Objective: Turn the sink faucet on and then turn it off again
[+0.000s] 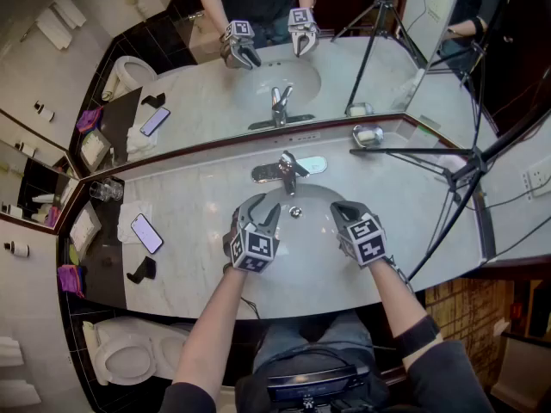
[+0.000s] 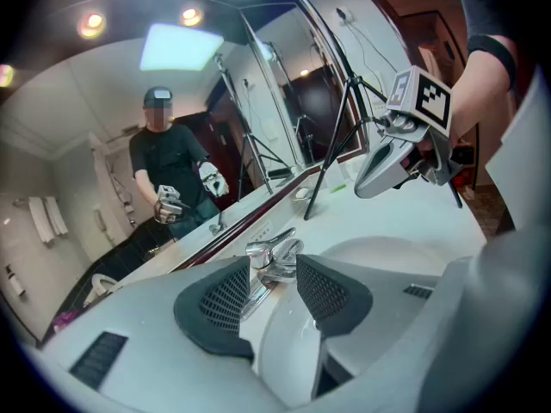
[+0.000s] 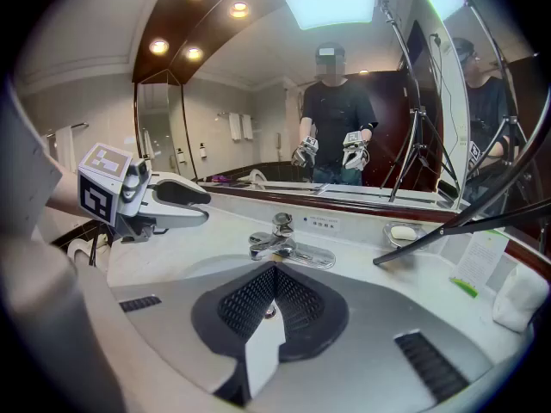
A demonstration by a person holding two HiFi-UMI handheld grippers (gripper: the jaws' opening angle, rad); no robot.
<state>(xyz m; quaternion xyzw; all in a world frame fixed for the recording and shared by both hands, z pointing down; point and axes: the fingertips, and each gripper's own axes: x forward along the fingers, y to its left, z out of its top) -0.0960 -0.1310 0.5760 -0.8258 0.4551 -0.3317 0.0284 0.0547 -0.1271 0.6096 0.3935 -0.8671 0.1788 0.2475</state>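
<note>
A phone (image 1: 146, 232) lay at the left of the counter (image 1: 198, 196); your left gripper (image 1: 260, 208) hovered over the basin (image 1: 306, 241), jaws partly apart and empty, aimed at the faucet (image 1: 287, 169) on the back rim; your right gripper (image 1: 342, 207) hung alongside, jaws closed on nothing.

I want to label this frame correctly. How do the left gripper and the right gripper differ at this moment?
The left gripper has its jaws apart, while the right gripper has them together. In the left gripper view the faucet appears between the jaws, farther ahead. In the right gripper view it appears above the closed tips. Both grippers are empty, tilt downward over the sink basin and touch nothing.
</note>
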